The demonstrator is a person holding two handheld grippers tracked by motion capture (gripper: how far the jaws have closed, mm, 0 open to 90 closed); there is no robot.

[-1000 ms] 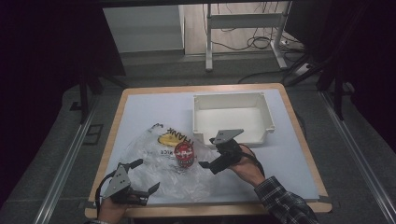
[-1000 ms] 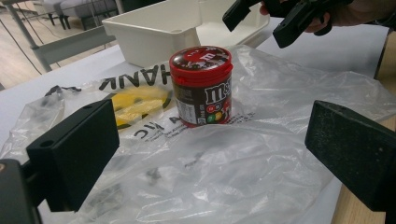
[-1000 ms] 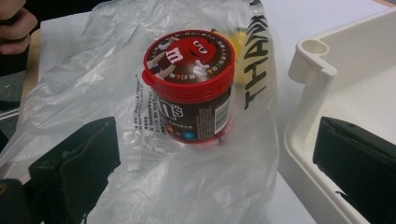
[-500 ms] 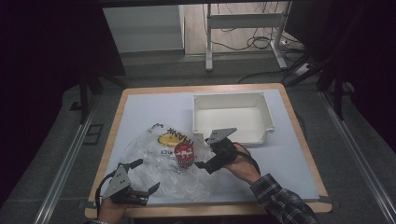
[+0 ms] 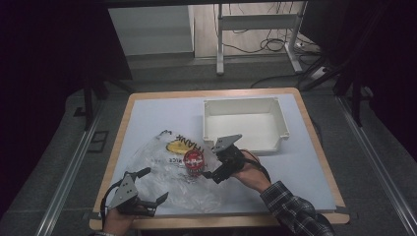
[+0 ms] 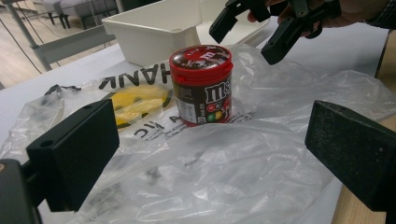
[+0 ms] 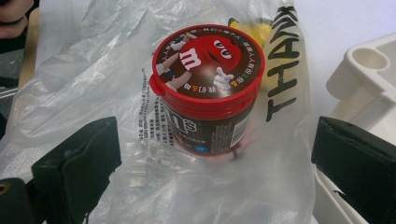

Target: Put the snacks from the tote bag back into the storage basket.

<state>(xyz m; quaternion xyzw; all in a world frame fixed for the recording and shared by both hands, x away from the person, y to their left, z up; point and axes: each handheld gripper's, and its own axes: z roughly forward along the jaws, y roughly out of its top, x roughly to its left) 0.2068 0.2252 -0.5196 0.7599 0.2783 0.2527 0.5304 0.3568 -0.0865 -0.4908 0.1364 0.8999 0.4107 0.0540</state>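
Right gripper [image 5: 210, 167] has closed in on the red-lidded candy tub [image 5: 194, 162], upright on the clear plastic bag [image 5: 162, 172], jaws apart and empty, probably about to grasp; left gripper [image 5: 150, 186], also spread, waits at the bag's near edge.

Candy jar [image 7: 208, 88]: red lid, brown body, white lettering. Plastic bag [image 5: 169, 169]: clear, printed in black with a yellow patch. Bin [image 5: 243, 123]: white. Sleeve [image 5: 292, 211]: dark plaid. Table [image 5: 157, 110]: pale blue, wood-edged.
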